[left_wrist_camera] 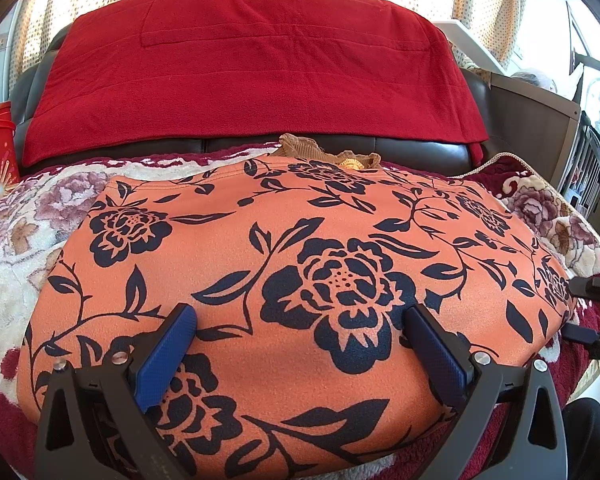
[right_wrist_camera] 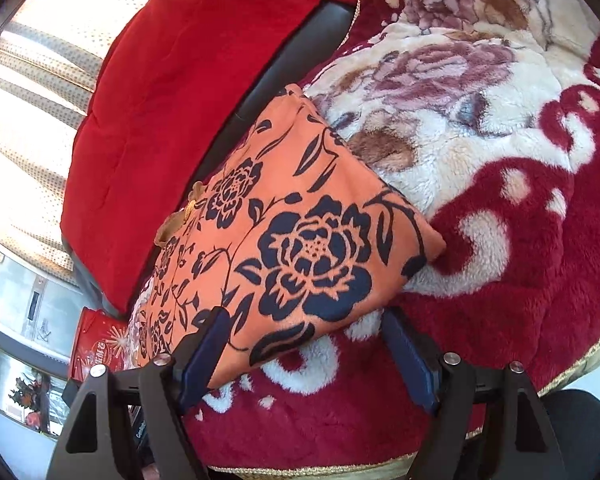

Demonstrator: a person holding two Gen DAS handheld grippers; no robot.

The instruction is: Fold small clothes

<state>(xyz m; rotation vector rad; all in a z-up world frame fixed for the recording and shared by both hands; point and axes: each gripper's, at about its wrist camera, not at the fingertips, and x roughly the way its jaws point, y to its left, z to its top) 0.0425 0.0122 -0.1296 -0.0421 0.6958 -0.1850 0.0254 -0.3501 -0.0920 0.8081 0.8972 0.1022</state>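
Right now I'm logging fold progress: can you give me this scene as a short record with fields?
garment: orange floral garment, lying flat and folded on the plush blanket
behind it: red fleece cloth draped over the dark sofa back
left gripper: open, over the garment's near part
right gripper: open, at the garment's near corner
held: nothing
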